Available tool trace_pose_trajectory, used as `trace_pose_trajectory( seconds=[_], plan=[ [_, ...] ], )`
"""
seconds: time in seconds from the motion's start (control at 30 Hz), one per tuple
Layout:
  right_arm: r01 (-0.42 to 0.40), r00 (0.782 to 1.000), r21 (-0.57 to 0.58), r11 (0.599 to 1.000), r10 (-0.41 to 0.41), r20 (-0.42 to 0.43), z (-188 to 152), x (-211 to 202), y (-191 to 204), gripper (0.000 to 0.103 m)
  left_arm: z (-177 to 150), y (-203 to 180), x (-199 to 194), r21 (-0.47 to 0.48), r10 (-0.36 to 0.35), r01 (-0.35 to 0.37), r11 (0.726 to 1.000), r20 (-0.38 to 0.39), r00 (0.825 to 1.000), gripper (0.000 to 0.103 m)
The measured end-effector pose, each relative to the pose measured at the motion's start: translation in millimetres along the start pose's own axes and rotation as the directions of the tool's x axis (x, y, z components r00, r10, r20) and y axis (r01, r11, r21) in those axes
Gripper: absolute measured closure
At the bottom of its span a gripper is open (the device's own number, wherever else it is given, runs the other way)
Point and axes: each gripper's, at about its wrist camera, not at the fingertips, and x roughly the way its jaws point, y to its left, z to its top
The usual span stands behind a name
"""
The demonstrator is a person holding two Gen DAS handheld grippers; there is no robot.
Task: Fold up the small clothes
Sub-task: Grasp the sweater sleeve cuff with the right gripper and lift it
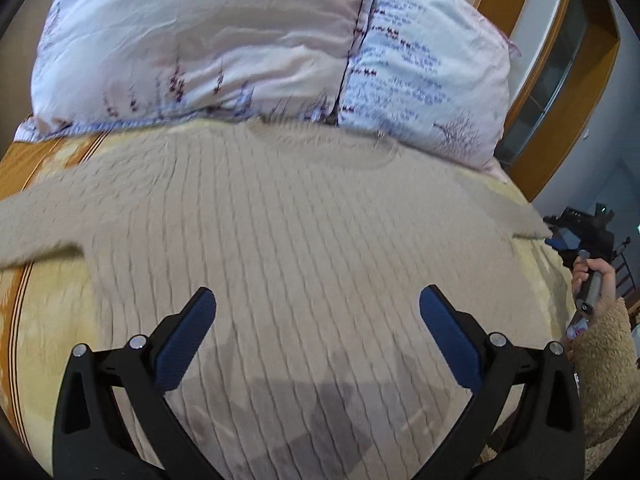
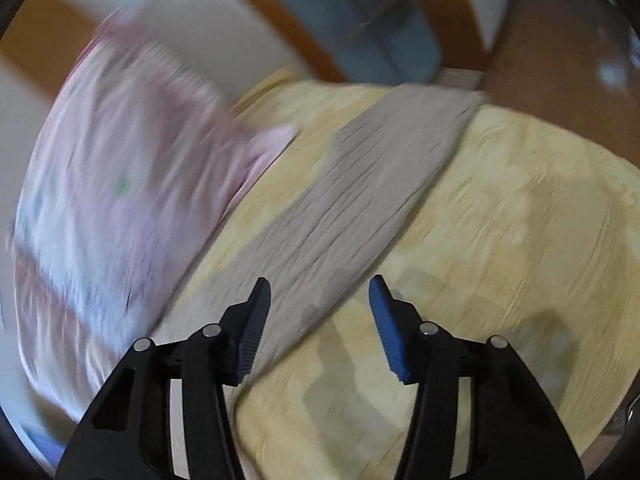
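Observation:
A beige ribbed knit sweater (image 1: 288, 220) lies flat on the yellow bedspread (image 1: 44, 320), neckline toward the pillows, sleeves spread left and right. My left gripper (image 1: 318, 300) is open and empty, hovering over the sweater's body. In the right wrist view one sleeve (image 2: 360, 184) runs diagonally across the bedspread (image 2: 520, 240). My right gripper (image 2: 320, 292) is open and empty just above the sleeve's near part. The right gripper also shows in the left wrist view (image 1: 576, 232), held in a hand at the bed's right edge. The right view is motion-blurred.
Two patterned pillows (image 1: 224, 40) lie at the head of the bed, touching the sweater's collar; one shows blurred in the right wrist view (image 2: 120, 184). A wooden headboard frame (image 1: 560, 80) stands behind. A brown floor (image 2: 560, 60) lies beyond the bed edge.

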Motion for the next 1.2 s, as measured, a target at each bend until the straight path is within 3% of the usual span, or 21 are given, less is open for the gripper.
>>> trace_pose_trajectory(
  seconds=[0.27, 0.53, 0.6, 0.67, 0.8, 0.97, 1.03, 1.1, 1.2],
  plan=[
    [0.039, 0.999, 0.105, 0.994, -0.042, 0.021, 24.9, 16.3, -26.0, 0.07, 23.7, 11.6, 23.8, -0.042, -0.043, 0.043, 0.998, -0.003, 0.999, 0.002],
    [0.037, 0.997, 0.149, 0.988, -0.047, 0.064, 37.2, 15.8, -43.0, 0.077, 29.5, 31.7, 43.1, -0.145, -0.075, 0.071, 0.987, -0.019, 0.997, 0.002],
    [0.043, 0.995, 0.159, 0.986, -0.057, 0.081, 37.5, 15.7, -46.7, 0.085, 31.2, 35.3, 45.1, -0.15, -0.073, 0.07, 0.986, -0.016, 0.997, 0.002],
    [0.069, 0.993, 0.139, 0.988, -0.082, 0.09, 37.8, 17.5, -44.6, 0.092, 33.2, 37.2, 47.5, -0.145, -0.066, 0.06, 0.988, -0.032, 0.997, 0.002],
    [0.109, 0.985, 0.037, 0.993, -0.113, 0.132, 37.6, 12.3, -24.5, 0.094, 37.4, 43.8, 47.7, -0.145, -0.063, 0.057, 0.988, -0.035, 0.997, 0.002],
    [0.066, 0.976, -0.145, 0.987, -0.033, 0.216, 29.5, -13.2, 29.0, 0.094, 41.3, 62.3, 45.8, -0.234, -0.119, 0.113, 0.966, -0.014, 0.993, 0.002],
    [0.006, 0.975, -0.262, 0.965, 0.053, 0.217, 13.0, -23.8, 66.5, 0.094, 42.2, 66.9, 46.2, -0.265, -0.146, 0.14, 0.954, -0.003, 0.989, 0.002],
    [-0.067, 0.973, -0.363, 0.929, 0.141, 0.182, -10.3, -30.4, 101.6, 0.094, 42.7, 68.5, 46.6, -0.286, -0.174, 0.168, 0.943, 0.005, 0.985, 0.002],
    [-0.215, 0.962, -0.5, 0.839, 0.271, 0.042, -64.5, -29.9, 152.5, 0.094, 42.1, 66.8, 47.0, -0.305, -0.215, 0.208, 0.929, 0.011, 0.977, 0.002]
  ],
)
